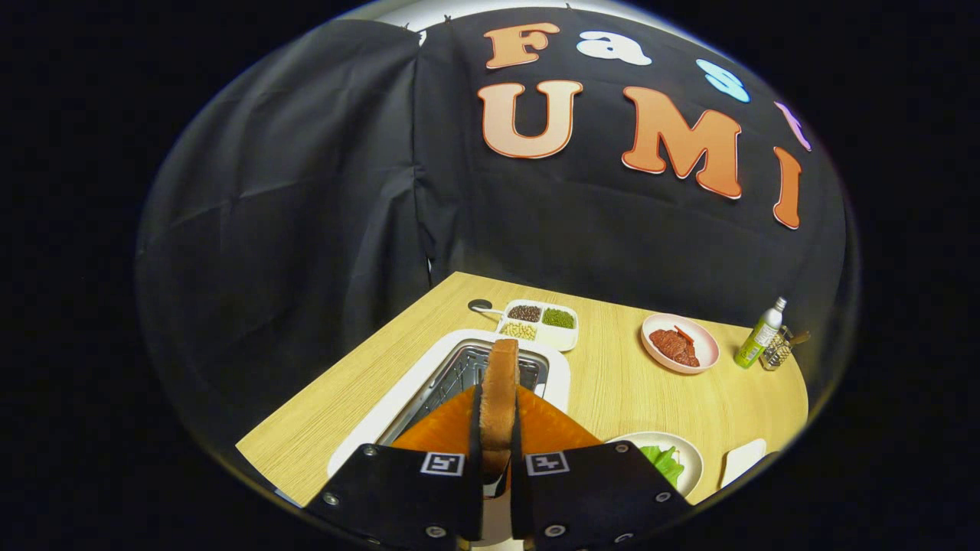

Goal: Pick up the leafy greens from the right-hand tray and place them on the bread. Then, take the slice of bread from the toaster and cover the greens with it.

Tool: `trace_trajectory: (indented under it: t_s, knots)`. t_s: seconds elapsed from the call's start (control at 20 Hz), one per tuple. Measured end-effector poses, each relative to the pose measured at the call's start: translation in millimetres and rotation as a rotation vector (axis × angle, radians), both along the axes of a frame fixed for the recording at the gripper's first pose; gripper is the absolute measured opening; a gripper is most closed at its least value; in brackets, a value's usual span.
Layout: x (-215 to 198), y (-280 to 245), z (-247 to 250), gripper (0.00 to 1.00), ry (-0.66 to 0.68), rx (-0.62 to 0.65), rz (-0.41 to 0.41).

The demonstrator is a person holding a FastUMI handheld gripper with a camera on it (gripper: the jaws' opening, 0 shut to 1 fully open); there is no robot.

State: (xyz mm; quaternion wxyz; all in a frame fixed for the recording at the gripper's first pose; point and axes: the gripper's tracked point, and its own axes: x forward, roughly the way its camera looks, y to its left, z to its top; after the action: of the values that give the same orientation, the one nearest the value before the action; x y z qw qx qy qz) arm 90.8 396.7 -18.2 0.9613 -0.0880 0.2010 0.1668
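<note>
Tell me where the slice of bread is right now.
In the gripper view, the slice of bread stands on edge, clamped between the hand-held gripper fingers, directly above the white toaster, with the plate of greens to its right.

Gripper (496, 428) closed on upright bread slice (499, 402), both fingers pressing its faces, above toaster (459, 375) slot. Toaster body blocks space straight below. At 12 o'clock beyond toaster: divided dish of beans (540, 323), spoon (482, 308) beside it. At 2 o'clock: pink plate of meat (680, 344), bottle (759, 334), small wire rack (777, 350). At 3 o'clock: plate with greens (670, 459), close to fingers. Bare tabletop (605, 383) between toaster and pink plate; bare strip at 9 o'clock.
</note>
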Motion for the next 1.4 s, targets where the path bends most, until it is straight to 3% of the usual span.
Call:
trace_trajectory:
  t_s: [0.85, 1.4]
  knots:
    - [-21, -37, 86, 0.13, -0.149, 0.130, 0.008]
    - [-23, -88, 47, 0.13, -0.086, 0.127, -0.035]
